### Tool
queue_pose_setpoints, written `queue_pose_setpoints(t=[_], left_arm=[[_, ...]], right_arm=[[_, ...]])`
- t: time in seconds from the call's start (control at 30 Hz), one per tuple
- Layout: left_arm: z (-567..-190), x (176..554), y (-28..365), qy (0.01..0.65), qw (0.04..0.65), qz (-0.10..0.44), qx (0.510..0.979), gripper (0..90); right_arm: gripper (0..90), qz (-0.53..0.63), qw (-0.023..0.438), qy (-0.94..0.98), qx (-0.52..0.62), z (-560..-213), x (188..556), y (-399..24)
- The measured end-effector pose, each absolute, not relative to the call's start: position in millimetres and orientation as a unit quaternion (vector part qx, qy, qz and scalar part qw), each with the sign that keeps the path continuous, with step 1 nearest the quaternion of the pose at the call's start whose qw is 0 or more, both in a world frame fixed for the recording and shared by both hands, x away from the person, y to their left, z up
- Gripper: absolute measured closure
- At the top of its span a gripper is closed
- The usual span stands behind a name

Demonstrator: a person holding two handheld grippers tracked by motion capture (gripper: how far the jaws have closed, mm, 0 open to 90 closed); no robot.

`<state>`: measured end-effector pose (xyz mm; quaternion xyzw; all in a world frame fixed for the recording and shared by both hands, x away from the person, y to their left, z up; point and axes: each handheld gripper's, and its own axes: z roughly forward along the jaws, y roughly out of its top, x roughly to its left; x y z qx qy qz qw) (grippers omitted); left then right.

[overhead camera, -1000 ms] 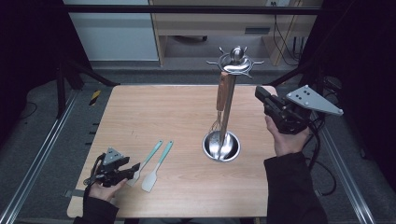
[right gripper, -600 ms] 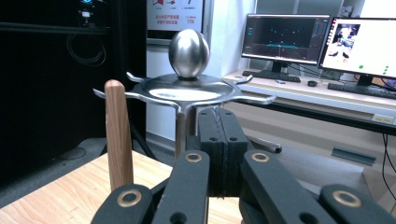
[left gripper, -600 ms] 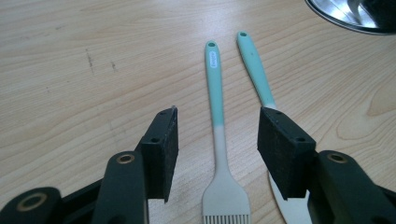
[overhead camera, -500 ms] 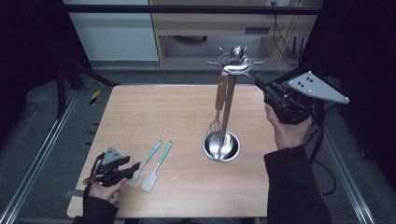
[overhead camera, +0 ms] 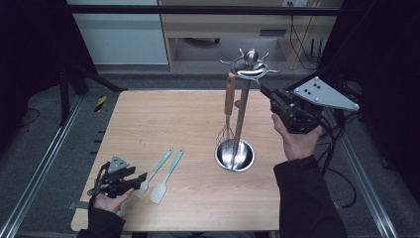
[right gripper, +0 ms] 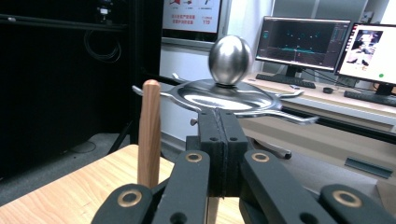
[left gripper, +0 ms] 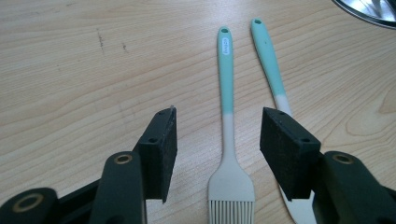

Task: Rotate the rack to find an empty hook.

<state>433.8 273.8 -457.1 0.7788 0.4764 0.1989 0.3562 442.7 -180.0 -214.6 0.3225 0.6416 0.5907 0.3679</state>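
A steel utensil stand point(overhead camera: 240, 116) rises from a round base point(overhead camera: 223, 157) right of the table's middle. A whisk with a wooden handle point(overhead camera: 229, 94) hangs from its hooked top point(overhead camera: 250, 67). My right gripper point(overhead camera: 262, 90) is shut with nothing in it, its tip just right of that top; in the right gripper view its closed jaws point(right gripper: 219, 119) point at the disc under the steel ball point(right gripper: 229, 59), with the whisk handle point(right gripper: 150, 130) to the left. My left gripper point(overhead camera: 141, 177) rests near the front left corner. Its jaws point(left gripper: 217, 135) have just been opening and stand open around a teal-handled brush point(left gripper: 232, 186), not touching it. A teal spatula point(left gripper: 273, 74) lies beside it.
The wooden table point(overhead camera: 163, 124) ends close in front of my left hand. Metal rails point(overhead camera: 44, 163) run along both sides. A cabinet point(overhead camera: 119, 34) and shelving stand behind the table. Monitors point(right gripper: 303, 42) sit beyond the stand in the right gripper view.
My right gripper has risen and moved left, closer to the stand's hooked top. The left gripper, brush and spatula stay where they were.
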Motion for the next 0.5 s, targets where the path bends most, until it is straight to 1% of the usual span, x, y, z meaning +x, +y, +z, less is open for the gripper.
queue_pose_setpoints(t=[0.37, 0.5], left_arm=[[-457, 434, 274, 0.483, 0.352, 0.203, 0.776, 44.0], [-457, 434, 274, 0.483, 0.352, 0.202, 0.776, 43.6]], right_arm=[[90.0, 0.59, 0.361, 0.65, 0.314, -215, 447, -161], [90.0, 0.588, 0.361, 0.653, 0.313, -215, 444, -162]])
